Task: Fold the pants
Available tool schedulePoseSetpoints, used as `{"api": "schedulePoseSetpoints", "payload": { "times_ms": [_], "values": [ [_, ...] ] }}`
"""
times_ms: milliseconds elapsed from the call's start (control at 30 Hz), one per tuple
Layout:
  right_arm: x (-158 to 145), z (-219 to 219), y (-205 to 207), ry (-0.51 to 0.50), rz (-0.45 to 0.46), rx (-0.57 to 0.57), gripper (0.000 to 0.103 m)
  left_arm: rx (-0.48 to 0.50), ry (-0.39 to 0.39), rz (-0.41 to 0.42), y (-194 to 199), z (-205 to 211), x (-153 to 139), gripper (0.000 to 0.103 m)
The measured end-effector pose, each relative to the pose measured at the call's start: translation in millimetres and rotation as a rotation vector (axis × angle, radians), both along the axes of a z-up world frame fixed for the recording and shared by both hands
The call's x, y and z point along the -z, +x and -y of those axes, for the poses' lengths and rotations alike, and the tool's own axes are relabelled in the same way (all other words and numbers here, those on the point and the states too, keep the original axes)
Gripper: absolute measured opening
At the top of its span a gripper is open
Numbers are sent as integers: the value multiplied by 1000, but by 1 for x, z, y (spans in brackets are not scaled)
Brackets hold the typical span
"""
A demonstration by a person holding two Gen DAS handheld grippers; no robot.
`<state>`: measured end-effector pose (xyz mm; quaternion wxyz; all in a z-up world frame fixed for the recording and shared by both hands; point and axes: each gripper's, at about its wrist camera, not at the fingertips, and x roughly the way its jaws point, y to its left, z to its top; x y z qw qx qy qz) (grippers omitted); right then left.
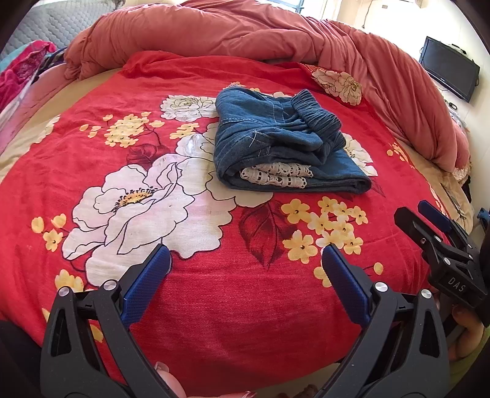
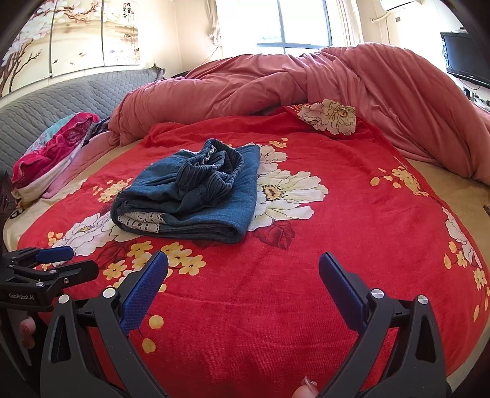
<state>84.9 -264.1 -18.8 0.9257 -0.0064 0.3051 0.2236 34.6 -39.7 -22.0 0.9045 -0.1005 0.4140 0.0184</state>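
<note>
Pants (image 1: 284,144), blue denim with white lace trim (image 1: 275,176) showing at the near fold, lie folded in a thick bundle on the red flowered blanket (image 1: 214,290) that covers the bed. The elastic waistband (image 1: 315,114) sits bunched on top of the bundle. We hold both claws low over the near part of the blanket, well apart from the pants, and nothing lies on the blanket between them and the bundle.

Our left claw (image 1: 245,260) has its blue-padded fingers spread wide, with nothing between them. Our right claw (image 2: 243,269) stands the same way, fingers apart and gripping nothing. In the left wrist view the right claw shows at the right edge, seen from the side. In the right wrist view the left claw (image 2: 52,260) shows at the left edge.

Behind the pants a salmon-pink quilt (image 2: 306,82) is heaped along the far side of the bed and curls round its right side. A turned-up corner of the blanket (image 2: 330,116), printed with a pale flower, lies against the quilt. To the left, beside a grey quilted headboard (image 2: 46,101), rests a pile of pink and magenta cloth (image 2: 55,147). A dark television screen (image 1: 448,69) hangs on the wall at the right, and a window (image 2: 294,24) stands bright beyond the quilt.
</note>
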Motion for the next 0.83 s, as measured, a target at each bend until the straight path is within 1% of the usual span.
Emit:
{"api": "schedulePoseSetpoints", "payload": {
  "times_ms": [167, 333, 367, 400, 467, 533, 567, 600, 633, 667, 700, 733, 800, 833],
  "values": [
    [1, 1, 0, 3, -3, 1, 98, 3, 27, -15, 2, 2, 3, 93],
    [2, 3, 3, 16, -23, 11, 98, -9, 17, -26, 2, 1, 2, 93],
    [3, 4, 5, 17, -29, 16, 98, -13, 7, -32, 2, -1, 2, 93],
    [3, 6, 7, 16, -36, 20, 98, -15, -17, -32, 3, -5, 0, 93],
    [2, 13, 14, 7, -47, 53, 98, -51, -69, -29, 4, -21, -5, 93],
    [2, 23, 24, -11, -75, 84, 98, -91, -141, -38, 11, -51, -13, 93],
    [2, 28, 29, -21, -84, 95, 98, -123, -139, -61, 19, -69, -16, 93],
    [0, 40, 39, -30, -92, 135, 98, -190, -83, -95, 30, -94, -20, 93],
    [-1, 55, 51, -33, -104, 170, 98, -247, -23, -105, 38, -115, -21, 93],
    [-1, 69, 62, -40, -118, 204, 98, -285, 12, -122, 45, -132, -20, 93],
    [-2, 86, 78, -60, -128, 265, 98, -342, 30, -171, 54, -155, -16, 93],
    [-2, 101, 89, -70, -132, 311, 98, -429, 4, -229, 66, -187, -10, 93],
    [-4, 145, 130, -112, -155, 439, 98, -512, -18, -247, 82, -228, -3, 93],
    [-4, 160, 143, -126, -160, 487, 98, -558, 5, -261, 95, -250, 4, 93]
  ]
}}
